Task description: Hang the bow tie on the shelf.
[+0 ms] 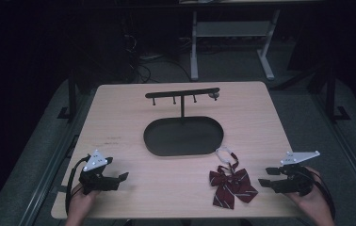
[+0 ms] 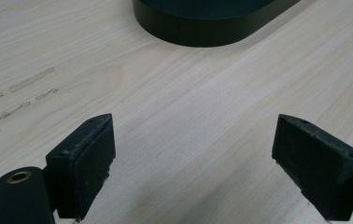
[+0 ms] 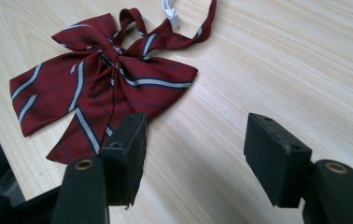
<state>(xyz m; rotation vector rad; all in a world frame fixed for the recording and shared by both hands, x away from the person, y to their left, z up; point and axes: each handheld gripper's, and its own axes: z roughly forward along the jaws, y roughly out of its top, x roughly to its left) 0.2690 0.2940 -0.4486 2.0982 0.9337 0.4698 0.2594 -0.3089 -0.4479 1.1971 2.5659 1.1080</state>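
Lying flat near the table's (image 1: 119,117) near-right edge, just near of the black oval tray stand (image 1: 183,136): striped maroon bow tie (image 1: 232,185), looking light, soft and floppy, likely best pinched at the centre knot or neck loop (image 1: 225,153). Resting well apart from it at near left, left gripper (image 1: 117,179), jaws gaping wide and holding nothing. Hovering just right of the bow, right gripper (image 1: 266,178), jaws spread fully and touching nothing.

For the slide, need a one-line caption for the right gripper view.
Right gripper, jaws open and empty, beside a striped burgundy bow tie lying on the wooden table.
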